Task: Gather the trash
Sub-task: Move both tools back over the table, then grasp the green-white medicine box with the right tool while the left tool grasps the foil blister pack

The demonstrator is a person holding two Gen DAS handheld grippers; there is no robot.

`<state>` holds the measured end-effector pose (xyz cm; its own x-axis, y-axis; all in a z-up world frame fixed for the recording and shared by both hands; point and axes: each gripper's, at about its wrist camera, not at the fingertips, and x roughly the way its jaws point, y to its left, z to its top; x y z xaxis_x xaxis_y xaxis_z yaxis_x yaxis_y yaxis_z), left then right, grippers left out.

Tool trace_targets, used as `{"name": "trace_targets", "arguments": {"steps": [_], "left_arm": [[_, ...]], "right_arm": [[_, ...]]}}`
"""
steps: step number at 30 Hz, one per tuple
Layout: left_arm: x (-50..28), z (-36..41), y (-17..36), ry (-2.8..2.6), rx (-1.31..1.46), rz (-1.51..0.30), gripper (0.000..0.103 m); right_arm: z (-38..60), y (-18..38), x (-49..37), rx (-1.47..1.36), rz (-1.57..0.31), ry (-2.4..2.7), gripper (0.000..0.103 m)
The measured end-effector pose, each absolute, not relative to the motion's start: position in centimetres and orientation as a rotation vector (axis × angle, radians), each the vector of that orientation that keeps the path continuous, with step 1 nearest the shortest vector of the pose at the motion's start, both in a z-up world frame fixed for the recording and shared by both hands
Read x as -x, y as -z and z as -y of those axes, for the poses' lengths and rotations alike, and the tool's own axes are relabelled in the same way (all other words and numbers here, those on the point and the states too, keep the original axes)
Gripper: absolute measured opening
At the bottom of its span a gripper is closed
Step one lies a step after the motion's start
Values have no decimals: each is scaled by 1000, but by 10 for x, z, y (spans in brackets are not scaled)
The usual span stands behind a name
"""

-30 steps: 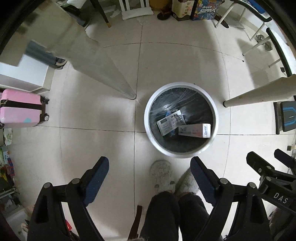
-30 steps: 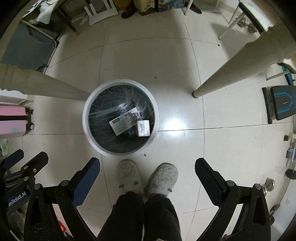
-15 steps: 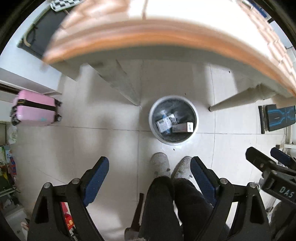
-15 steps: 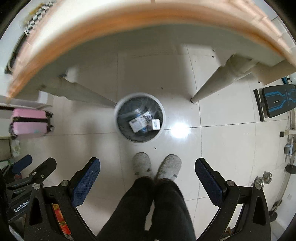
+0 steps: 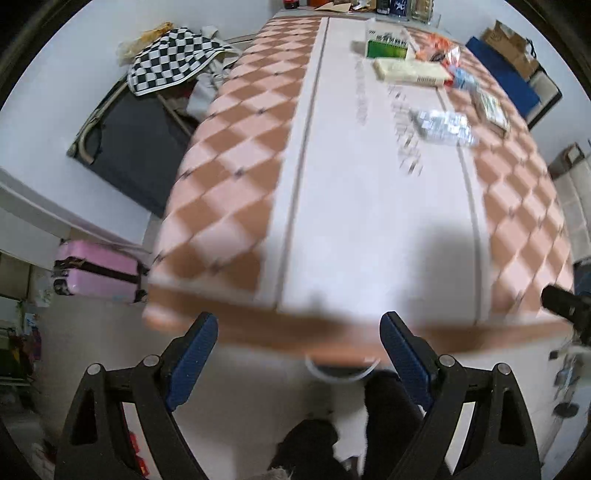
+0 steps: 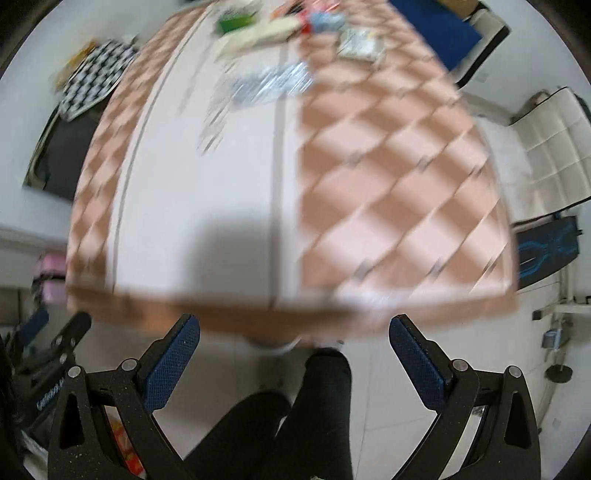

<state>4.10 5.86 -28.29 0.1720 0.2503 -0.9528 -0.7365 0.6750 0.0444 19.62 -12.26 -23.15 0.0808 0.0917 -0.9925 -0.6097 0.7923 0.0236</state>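
Both views look down on a table (image 5: 362, 229) with a pink checked cloth, blurred by motion. Trash lies at its far end: a silver blister pack (image 5: 445, 125), a cream box (image 5: 410, 72), a green box (image 5: 388, 50), and red and blue wrappers (image 5: 452, 62). The blister pack (image 6: 269, 85) and cream box (image 6: 258, 31) also show in the right wrist view. My left gripper (image 5: 297, 350) is open and empty at the table's near edge. My right gripper (image 6: 293, 350) is open and empty there too. The white bin rim (image 5: 340, 371) peeks from under the table edge.
A pink suitcase (image 5: 99, 273) stands on the floor at left. A checked cloth (image 5: 173, 62) lies over a dark folding frame at far left. A white chair (image 6: 550, 144) and a blue panel (image 6: 546, 251) are at right. My legs (image 6: 295, 417) are below.
Both grippers have risen from over the bin under the table to above the table top. The bin has almost gone from view. Both stay open.
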Motion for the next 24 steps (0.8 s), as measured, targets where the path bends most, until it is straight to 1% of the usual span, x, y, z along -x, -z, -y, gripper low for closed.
{"name": "trace_targets", "arguments": {"steps": [3,5,9,11,14,16,18,20,22,24], "left_arm": [[-90,-80,284,-735,527,-1214,90],[-124,-93,285,-742,566,-1225,90],[-197,-119,303,-767,694,-1272,90],[-230,-133,315,-755,770,-1287,90],[-269,-142,322,-733,724,-1305,89],[-295,-144,323,-683,597,-1321,89],[-319,-141,322,-596,436,-1350,89],[-342,-133,321,-474,252,-1373,89],[-358,-122,320,-351,116,-1391,89],[-371,-104,320,-167,-36,-1418,89]], "right_arm": [[111,226,-270,411,-1384,-496,103],[97,236,-313,370,-1392,-475,103],[72,267,-416,290,-1433,-445,103],[58,286,-454,266,-1458,-437,103],[30,314,-501,268,-1493,-451,103],[9,330,-523,301,-1508,-474,102],[-11,341,-531,389,-1502,-502,88],[-22,346,-533,438,-1503,-540,70],[-26,342,-532,492,-1481,-572,69],[-18,343,-533,488,-1516,-586,69]]}}
